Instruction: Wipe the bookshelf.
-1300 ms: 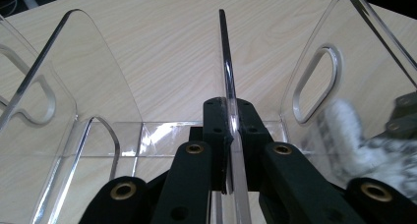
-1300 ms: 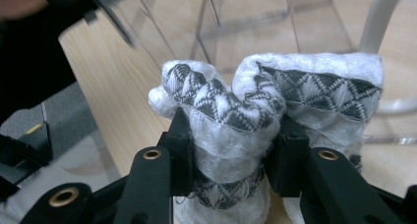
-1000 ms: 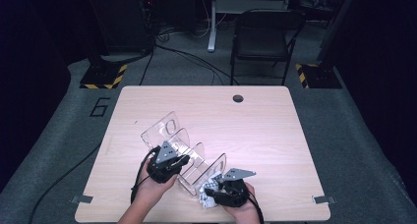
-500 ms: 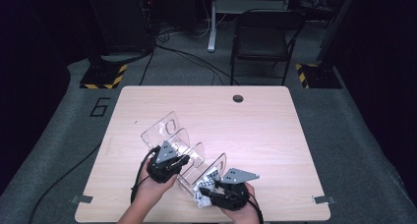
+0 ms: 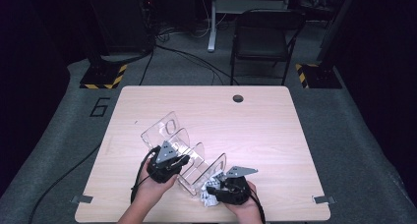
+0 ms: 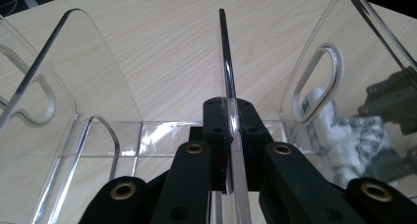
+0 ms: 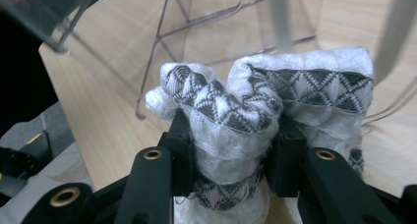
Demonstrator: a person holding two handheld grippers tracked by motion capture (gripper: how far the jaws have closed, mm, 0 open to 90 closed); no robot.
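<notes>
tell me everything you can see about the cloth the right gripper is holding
The cloth is white with a black-and-grey diamond weave, soft and thick-looking, bunched into a crumpled wad. The right gripper is shut on its middle, folds bulging above the pads. In the high view it sits near the table's front edge, right beside the end of the clear acrylic rack; whether it touches the rack is unclear. It also shows through a rack divider in the left gripper view.

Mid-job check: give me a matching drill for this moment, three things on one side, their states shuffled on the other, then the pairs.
Things:
1. left claw
2. right claw
3. cable hole

States:
A. bunches a black-and-white patterned cloth
B. lies at the far edge of the table
C. clamps one divider of the clear acrylic rack

Pairs: 1-C, 2-A, 3-B
</notes>
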